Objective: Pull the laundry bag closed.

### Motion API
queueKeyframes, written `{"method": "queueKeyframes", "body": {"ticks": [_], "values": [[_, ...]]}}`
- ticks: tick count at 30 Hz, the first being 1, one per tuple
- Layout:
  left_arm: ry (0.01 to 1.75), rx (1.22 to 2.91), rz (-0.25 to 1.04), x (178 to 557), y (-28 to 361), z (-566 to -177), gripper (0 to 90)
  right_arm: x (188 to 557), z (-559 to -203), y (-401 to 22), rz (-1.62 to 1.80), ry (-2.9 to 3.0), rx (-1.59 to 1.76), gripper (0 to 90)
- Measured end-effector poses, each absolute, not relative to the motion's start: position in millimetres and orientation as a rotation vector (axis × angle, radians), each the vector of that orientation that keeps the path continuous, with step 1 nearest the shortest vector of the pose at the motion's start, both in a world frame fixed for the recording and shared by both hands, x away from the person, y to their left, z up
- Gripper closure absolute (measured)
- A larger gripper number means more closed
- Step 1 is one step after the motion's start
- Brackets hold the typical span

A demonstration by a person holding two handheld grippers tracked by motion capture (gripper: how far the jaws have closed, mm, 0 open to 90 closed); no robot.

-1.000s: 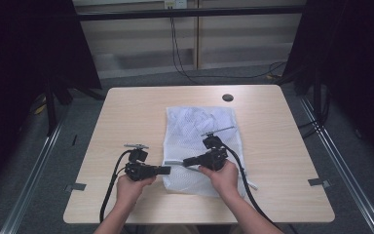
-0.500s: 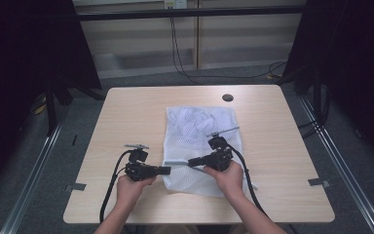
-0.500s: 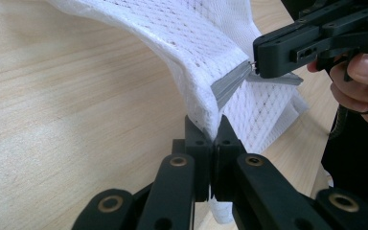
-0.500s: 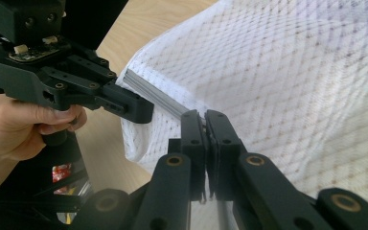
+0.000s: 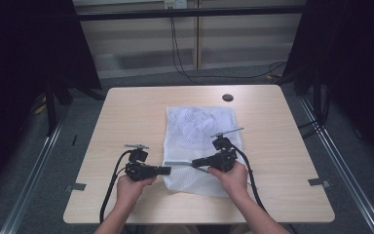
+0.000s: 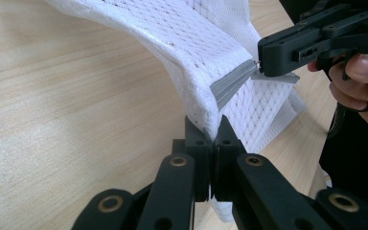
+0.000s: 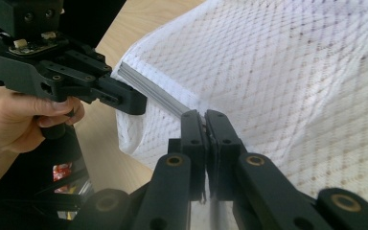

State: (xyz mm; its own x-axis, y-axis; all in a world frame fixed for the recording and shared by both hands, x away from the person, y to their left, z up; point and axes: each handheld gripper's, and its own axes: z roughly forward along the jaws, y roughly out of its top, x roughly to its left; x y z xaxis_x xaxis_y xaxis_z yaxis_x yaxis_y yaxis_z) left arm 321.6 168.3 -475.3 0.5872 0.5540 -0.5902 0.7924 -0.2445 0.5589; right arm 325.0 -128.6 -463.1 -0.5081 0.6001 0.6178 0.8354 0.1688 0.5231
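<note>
A white mesh bag (image 5: pixel 199 126) lies flat on the wooden table (image 5: pixel 126 112), with a grey zipper strip (image 5: pixel 177 165) along its near left part. My left gripper (image 5: pixel 168 170) is shut on the bag's edge at the zipper's left end; in the left gripper view its jaws (image 6: pixel 214 132) pinch the white mesh just below the grey zipper (image 6: pixel 232 85). My right gripper (image 5: pixel 194 162) points left and is shut on the zipper; in the right gripper view its tips (image 7: pixel 204 115) clamp the grey strip (image 7: pixel 153 93). The two grippers face each other a short way apart, and the fabric between them is lifted slightly.
A dark round hole (image 5: pixel 228 97) sits in the table near its far edge. Bare wood surrounds the bag on the left and right. Black cables (image 5: pixel 112 185) trail from the grippers toward the near edge. Dark curtains stand on both sides of the table.
The right gripper has edged a little to the right along the zipper. The left gripper has stayed in place, and both have stayed shut.
</note>
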Motion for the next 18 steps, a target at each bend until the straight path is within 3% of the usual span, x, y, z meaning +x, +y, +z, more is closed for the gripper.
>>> {"method": "queueKeyframes", "body": {"ticks": [18], "values": [[1.080, 1.935, -0.342, 321, 169, -474, 88.8, 320, -468, -148, -1.267, -2.148, -1.396, 86.7]]}}
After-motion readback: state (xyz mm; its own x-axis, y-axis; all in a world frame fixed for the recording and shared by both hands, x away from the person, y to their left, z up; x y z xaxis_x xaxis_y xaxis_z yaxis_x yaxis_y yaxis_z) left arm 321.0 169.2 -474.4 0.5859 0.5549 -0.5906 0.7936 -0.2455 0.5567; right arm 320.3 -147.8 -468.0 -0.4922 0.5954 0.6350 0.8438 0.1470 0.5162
